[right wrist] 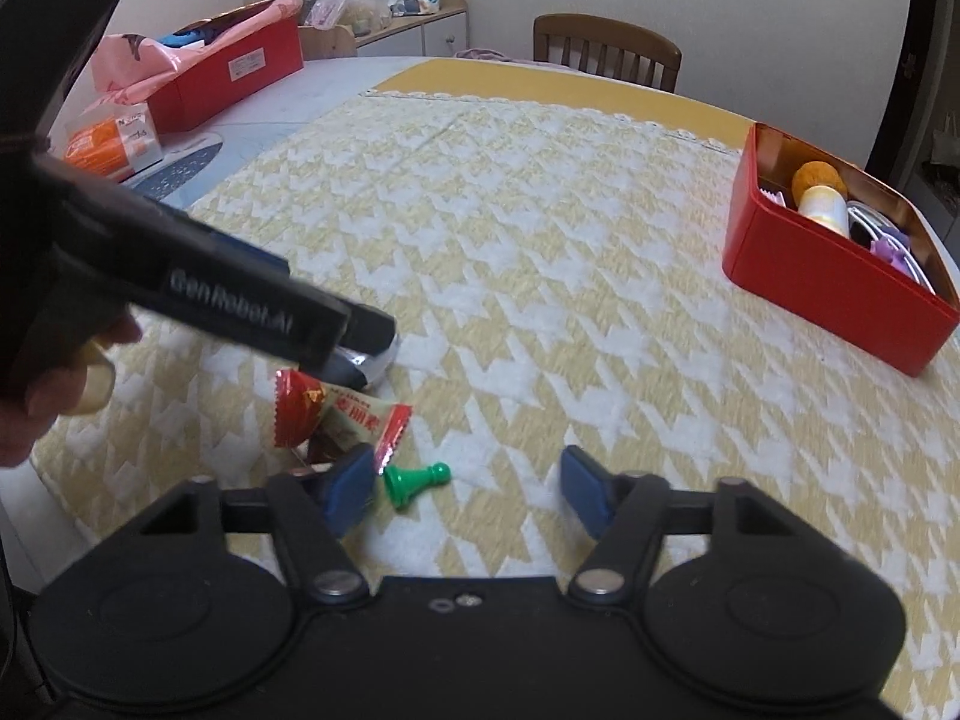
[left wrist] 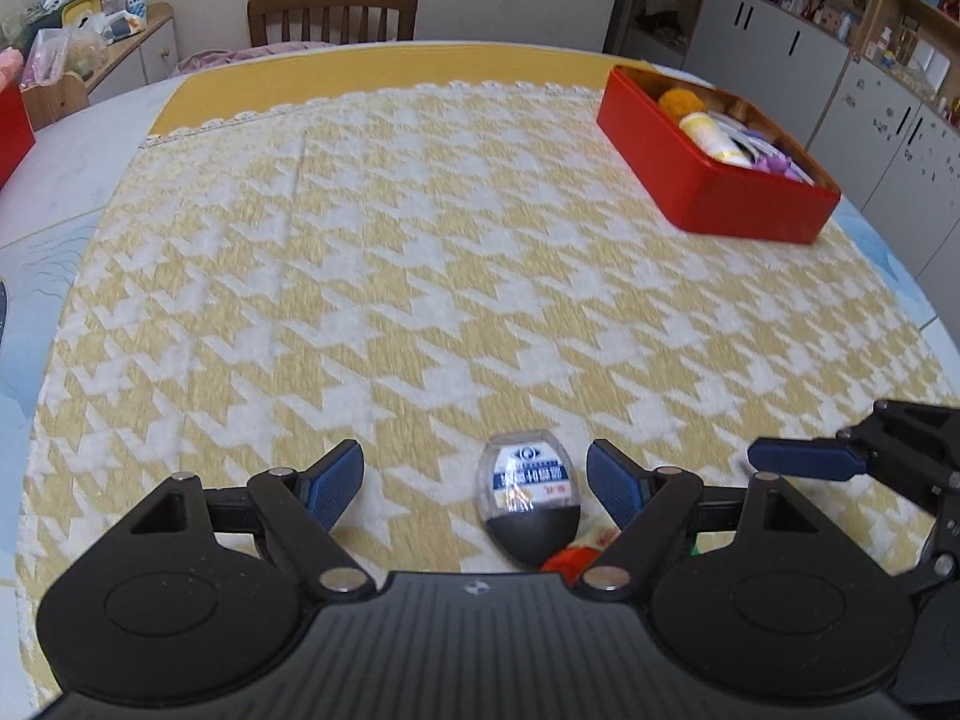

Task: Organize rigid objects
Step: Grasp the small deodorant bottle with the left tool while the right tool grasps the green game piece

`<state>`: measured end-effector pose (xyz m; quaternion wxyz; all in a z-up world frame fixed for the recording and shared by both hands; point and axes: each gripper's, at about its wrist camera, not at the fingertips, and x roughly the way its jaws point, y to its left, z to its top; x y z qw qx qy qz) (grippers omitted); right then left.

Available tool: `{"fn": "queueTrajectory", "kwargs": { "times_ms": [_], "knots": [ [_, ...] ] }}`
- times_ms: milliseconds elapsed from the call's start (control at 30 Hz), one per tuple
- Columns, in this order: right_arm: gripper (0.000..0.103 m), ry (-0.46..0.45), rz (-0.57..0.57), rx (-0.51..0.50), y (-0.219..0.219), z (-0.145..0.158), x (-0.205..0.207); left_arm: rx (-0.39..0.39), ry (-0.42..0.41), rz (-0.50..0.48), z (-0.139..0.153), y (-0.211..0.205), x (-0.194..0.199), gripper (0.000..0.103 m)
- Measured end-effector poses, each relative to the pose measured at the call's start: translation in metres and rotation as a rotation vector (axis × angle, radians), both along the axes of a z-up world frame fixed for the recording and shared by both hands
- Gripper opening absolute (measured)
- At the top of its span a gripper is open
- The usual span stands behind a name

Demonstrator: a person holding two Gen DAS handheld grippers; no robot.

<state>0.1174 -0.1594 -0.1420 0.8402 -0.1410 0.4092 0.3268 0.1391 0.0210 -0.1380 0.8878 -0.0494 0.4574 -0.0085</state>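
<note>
Left gripper jaws were spread around the egg-shaped capsule lying between them on the surface, likely light, rigid, slick plastic, best pinched across its wide middle.

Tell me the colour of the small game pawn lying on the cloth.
Green. The pawn shows best in the right wrist view, lying on its side near the open right gripper.

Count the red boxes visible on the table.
2. One open red box sits at the far right of the checked cloth; another red box stands far left, off the cloth. Others may lie out of view.
</note>
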Motion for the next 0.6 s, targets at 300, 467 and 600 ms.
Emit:
{"fn": "queueTrajectory", "kwargs": {
  "times_ms": [300,467,600],
  "knots": [
    [0.048,-0.002,0.022,-0.032,0.002,-0.006,-0.007,0.008,0.011,-0.022,-0.006,-0.006,-0.001,0.065],
    [0.038,-0.01,0.024,-0.033,0.003,-0.005,-0.013,0.008,0.002,-0.05,-0.006,-0.011,-0.004,0.049],
    [0.026,-0.011,0.049,-0.03,0.005,-0.004,-0.016,0.017,-0.009,-0.092,-0.004,-0.017,-0.006,0.035]
  ]
}}
